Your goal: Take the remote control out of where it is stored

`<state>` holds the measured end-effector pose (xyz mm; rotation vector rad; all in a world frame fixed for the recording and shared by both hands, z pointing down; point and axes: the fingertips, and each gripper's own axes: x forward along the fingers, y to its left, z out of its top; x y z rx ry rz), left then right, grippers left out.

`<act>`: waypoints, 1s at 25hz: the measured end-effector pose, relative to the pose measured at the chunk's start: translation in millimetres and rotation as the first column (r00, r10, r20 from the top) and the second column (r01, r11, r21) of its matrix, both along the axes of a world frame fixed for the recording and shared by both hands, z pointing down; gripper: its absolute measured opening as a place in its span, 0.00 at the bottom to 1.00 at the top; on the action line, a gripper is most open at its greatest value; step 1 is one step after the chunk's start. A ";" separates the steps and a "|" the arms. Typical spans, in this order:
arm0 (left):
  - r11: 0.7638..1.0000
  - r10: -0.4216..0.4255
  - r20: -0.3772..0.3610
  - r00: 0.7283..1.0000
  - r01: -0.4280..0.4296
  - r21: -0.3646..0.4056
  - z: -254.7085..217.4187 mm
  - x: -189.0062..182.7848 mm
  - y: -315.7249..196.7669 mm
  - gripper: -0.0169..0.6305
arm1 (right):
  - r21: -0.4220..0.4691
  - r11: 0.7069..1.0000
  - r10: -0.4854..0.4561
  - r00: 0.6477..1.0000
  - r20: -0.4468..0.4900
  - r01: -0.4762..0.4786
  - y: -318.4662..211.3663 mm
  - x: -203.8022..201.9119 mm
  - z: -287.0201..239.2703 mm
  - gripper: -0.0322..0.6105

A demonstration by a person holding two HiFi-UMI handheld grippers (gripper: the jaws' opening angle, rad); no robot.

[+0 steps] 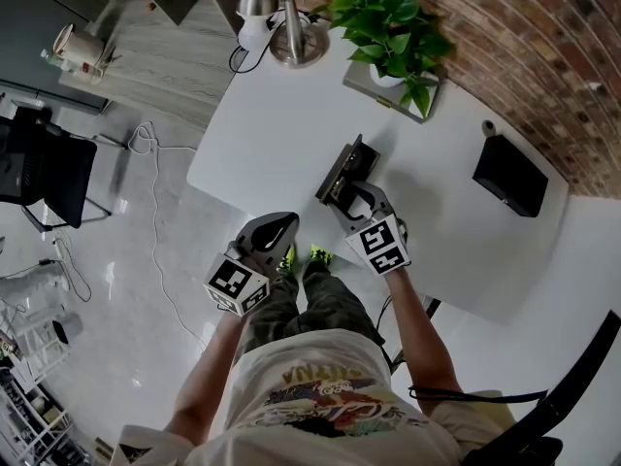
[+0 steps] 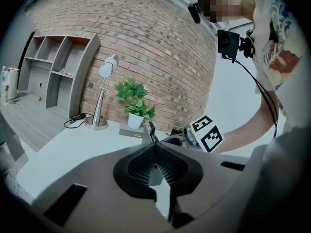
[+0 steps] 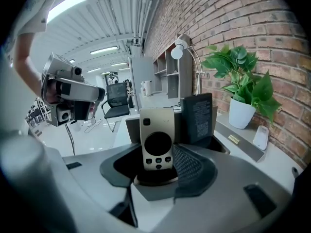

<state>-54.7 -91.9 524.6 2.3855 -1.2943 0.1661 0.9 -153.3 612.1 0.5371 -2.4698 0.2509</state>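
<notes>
Closest to the lens: printed shirt [image 1: 320, 401] of the person carrying the rig, who faces the white table [image 1: 281, 134].

Left gripper [image 1: 286, 226]: jaws pressed together on nothing, held short of the table edge. I judge it parked so the other has room.

Right gripper [image 1: 357, 194]: tilted down into the holder [image 1: 340, 168], jaws set wide, one pad against each long edge of the remote control [image 3: 157, 137].

Remote control: upright at the holder's front, buttons facing my right camera, a dark slab [image 3: 197, 118] just behind. Standing storage leaves both edges bare, which I take as the reason for this side-on grip.

Lamp [image 1: 291, 37], potted plant [image 1: 388, 22]: far end of the table, well apart, no obstruction to a straight lift.
</notes>
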 end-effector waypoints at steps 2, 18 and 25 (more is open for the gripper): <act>1.000 0.001 0.002 1.000 -0.001 0.002 -0.9 -0.1 -0.3 0.03 | 0.004 1.000 0.003 1.000 0.009 -0.003 0.5 0.1 -2.2 0.36; 0.998 0.043 0.008 0.999 -0.043 0.047 -19.2 5.2 -11.3 0.03 | 0.028 0.997 0.065 0.995 0.070 -0.067 -0.4 4.3 -33.5 0.36; 0.995 0.064 0.012 0.998 -0.065 0.081 -34.9 9.6 -14.0 0.03 | 0.056 0.994 0.092 0.991 0.096 -0.098 2.0 6.4 -53.6 0.36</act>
